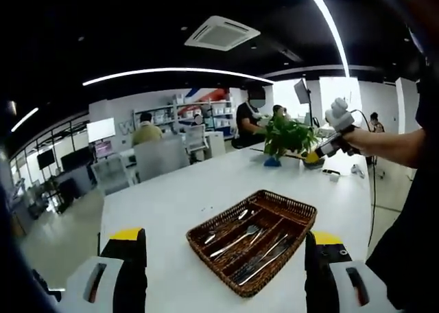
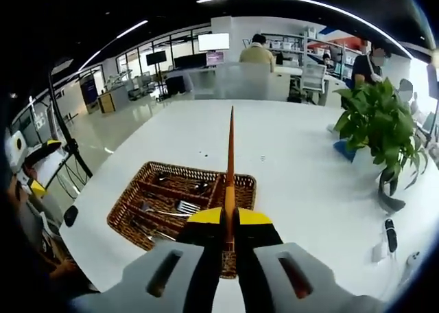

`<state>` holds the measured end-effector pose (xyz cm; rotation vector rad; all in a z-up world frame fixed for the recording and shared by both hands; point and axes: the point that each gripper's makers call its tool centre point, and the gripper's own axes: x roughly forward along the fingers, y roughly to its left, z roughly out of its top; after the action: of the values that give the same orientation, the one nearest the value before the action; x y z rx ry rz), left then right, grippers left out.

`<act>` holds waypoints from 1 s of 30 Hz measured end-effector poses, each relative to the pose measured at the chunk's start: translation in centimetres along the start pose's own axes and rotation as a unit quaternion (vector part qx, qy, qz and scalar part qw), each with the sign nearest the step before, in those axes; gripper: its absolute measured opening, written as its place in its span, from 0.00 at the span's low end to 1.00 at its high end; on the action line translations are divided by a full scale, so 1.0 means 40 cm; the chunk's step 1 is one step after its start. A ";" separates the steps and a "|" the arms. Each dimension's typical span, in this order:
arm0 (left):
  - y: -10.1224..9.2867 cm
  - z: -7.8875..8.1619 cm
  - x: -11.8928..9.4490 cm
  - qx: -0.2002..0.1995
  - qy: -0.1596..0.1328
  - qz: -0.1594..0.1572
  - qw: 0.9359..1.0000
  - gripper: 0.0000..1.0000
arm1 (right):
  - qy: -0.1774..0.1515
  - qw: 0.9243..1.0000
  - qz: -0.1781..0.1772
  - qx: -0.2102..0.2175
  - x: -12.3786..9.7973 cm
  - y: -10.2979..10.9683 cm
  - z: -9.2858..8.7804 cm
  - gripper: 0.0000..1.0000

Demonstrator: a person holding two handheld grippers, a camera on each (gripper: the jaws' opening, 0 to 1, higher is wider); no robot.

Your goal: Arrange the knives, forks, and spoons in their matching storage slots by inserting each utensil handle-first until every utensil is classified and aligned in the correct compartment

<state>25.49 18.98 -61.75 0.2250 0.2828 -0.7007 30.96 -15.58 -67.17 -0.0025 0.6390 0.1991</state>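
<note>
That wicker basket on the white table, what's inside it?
The wicker tray is split into long compartments holding metal cutlery: spoons in one, forks in the next, more pieces in the nearest slots. In the right gripper view the shut right gripper covers one end of the tray.

Open-plan office/lab: desks w/ monitors (image 2: 214, 41), shelves (image 1: 164, 114), ceiling AC unit (image 1: 221, 32), strip lights (image 1: 171, 72), seated people (image 2: 258, 53) seen.
</note>
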 end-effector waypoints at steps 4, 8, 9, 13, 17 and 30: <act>0.004 -0.003 -0.004 0.002 -0.003 0.004 1.000 1.00 | 0.008 1.000 -0.001 -0.003 0.023 0.007 -0.032 0.02; 0.005 -0.002 -0.007 0.003 -0.004 0.006 1.000 1.00 | 0.009 1.000 -0.011 0.006 0.048 0.007 -0.066 0.02; 0.005 -0.002 -0.008 0.004 -0.004 0.005 1.000 1.00 | 0.010 1.000 -0.012 0.005 0.055 0.009 -0.074 0.02; 0.002 -0.005 -0.011 0.006 -0.002 0.000 1.000 1.00 | 0.017 1.000 -0.022 0.002 0.080 0.009 -0.111 0.02; 0.008 -0.005 -0.017 0.008 -0.001 0.001 1.000 1.00 | 0.030 0.999 -0.024 0.008 0.099 0.011 -0.150 0.02; 0.017 -0.005 -0.050 0.016 -0.007 0.004 1.000 1.00 | 0.071 0.997 -0.040 0.009 0.137 0.011 -0.237 0.02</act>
<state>24.45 20.73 -61.20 0.2514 0.2568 -0.6994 29.56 -14.73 -78.03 -0.0251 0.7818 0.1164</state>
